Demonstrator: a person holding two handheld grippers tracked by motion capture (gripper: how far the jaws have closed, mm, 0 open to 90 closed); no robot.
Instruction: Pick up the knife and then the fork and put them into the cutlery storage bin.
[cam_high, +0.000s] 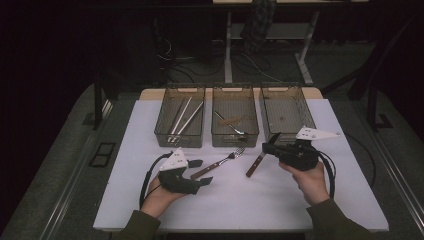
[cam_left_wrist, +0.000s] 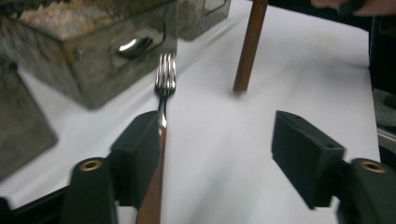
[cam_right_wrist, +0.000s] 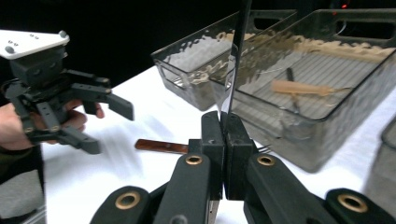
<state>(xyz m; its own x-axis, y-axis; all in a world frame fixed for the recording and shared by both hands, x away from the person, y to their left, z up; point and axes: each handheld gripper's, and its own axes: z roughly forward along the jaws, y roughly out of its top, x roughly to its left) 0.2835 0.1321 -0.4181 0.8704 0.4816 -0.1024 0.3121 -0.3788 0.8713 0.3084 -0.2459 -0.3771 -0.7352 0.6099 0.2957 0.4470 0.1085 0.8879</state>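
Right gripper (cam_high: 273, 145) clenched on knife (cam_high: 256, 163). Left gripper (cam_high: 200, 172) released, fork (cam_high: 220, 162) between jaws on table (cam_high: 260, 200). At 12 o'clock: left bin (cam_high: 181, 116) holds chopsticks (cam_high: 183, 116) (metal), middle bin (cam_high: 234, 116) spoon (cam_high: 231, 124).

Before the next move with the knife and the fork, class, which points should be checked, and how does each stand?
1. Right hand-held gripper shut on the knife blade: ok.
2. Knife handle clear of the table: not ok, its lower end rests on the white surface.
3. Left hand-held gripper gripping the fork: not ok, jaws stand apart; the handle lies beside one jaw.
4. Fork lying flat on the table, tines toward the bins: ok.
5. Right bin free to take the knife: ok, it looks empty.
6. Whether the left jaw touches the fork handle: cannot tell.
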